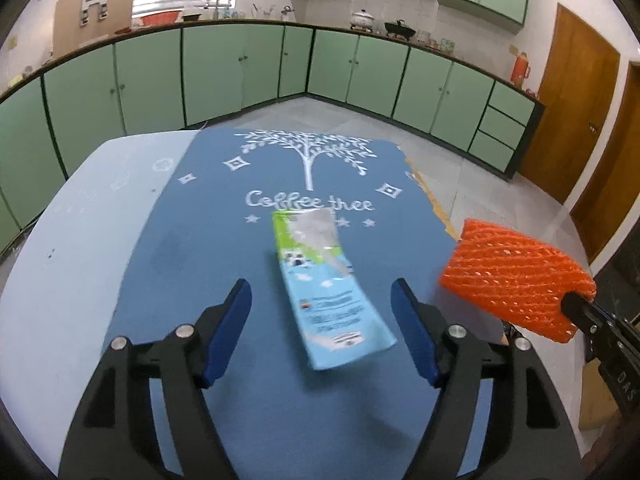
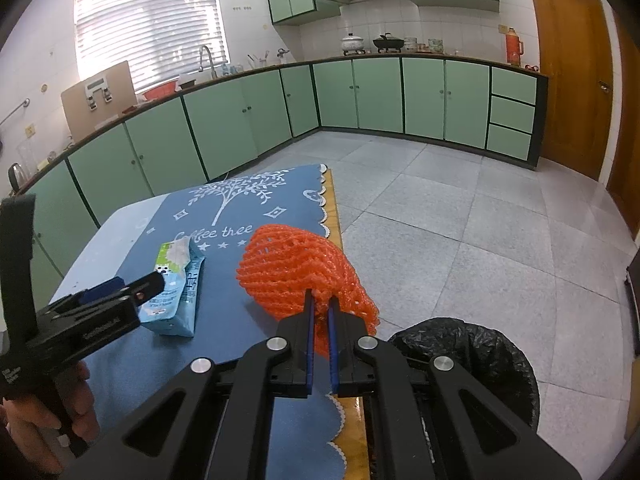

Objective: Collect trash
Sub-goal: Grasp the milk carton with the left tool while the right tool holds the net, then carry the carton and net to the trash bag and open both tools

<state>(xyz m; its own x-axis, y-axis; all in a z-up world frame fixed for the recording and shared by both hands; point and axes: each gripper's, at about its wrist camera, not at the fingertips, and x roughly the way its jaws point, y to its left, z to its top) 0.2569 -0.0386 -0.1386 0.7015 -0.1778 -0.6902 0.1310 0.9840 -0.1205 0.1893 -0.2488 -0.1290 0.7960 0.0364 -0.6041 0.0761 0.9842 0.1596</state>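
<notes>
A light blue and green empty carton (image 1: 326, 288) lies on the blue "Coffee tree" mat (image 1: 224, 240). My left gripper (image 1: 322, 300) is open, its fingers on either side of the carton's near half. The carton also shows in the right wrist view (image 2: 180, 284), with the left gripper (image 2: 120, 292) beside it. My right gripper (image 2: 320, 304) is shut on an orange foam net sleeve (image 2: 300, 268) and holds it above the table's right edge. The sleeve shows at the right in the left wrist view (image 1: 516, 276).
A bin lined with a black bag (image 2: 472, 356) stands on the tiled floor just right of the table. The light blue table (image 1: 80, 216) extends left of the mat. Green kitchen cabinets (image 2: 360, 96) and a wooden door (image 2: 568, 72) stand beyond.
</notes>
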